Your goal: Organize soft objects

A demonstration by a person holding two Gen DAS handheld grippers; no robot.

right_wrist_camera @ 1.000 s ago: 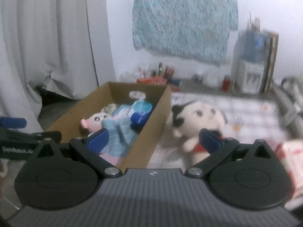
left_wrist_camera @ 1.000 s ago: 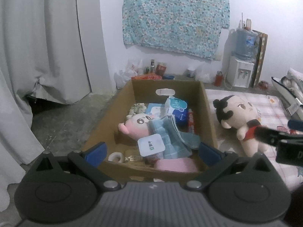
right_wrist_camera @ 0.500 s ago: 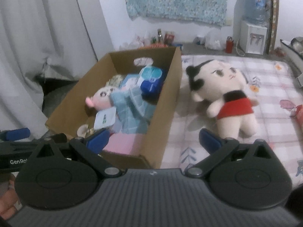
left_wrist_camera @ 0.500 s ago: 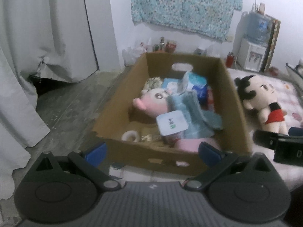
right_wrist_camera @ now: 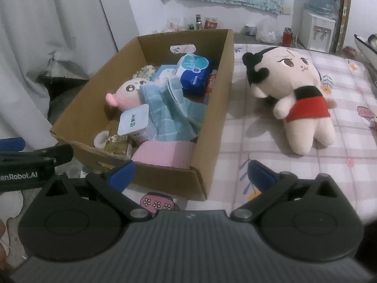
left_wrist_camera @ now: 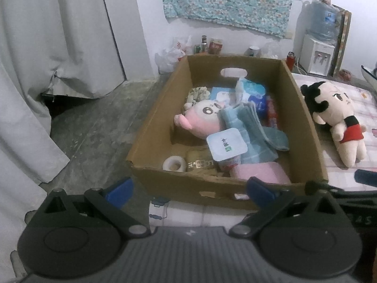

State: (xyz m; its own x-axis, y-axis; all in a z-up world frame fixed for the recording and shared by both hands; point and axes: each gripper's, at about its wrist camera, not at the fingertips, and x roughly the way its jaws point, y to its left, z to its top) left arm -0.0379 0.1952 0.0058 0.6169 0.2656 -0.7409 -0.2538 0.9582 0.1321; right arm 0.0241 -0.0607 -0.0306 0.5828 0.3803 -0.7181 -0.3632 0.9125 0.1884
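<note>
Lying beyond wide-spread right tongs [right_wrist_camera: 191,175]: doll [right_wrist_camera: 292,94], untouched.

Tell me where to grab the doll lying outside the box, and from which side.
Grip the doll across its red-clad torso, coming from above with the right gripper, whose jaws are open. The doll lies flat on the checked mat, and the waist looks far narrower than the big head, so it probably fits the jaws best.

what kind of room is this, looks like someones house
Most likely a lived-in bedroom at home: a mattress with a patterned sheet on the floor, a water dispenser against the wall, and a long grey curtain beside a concrete floor.
</note>
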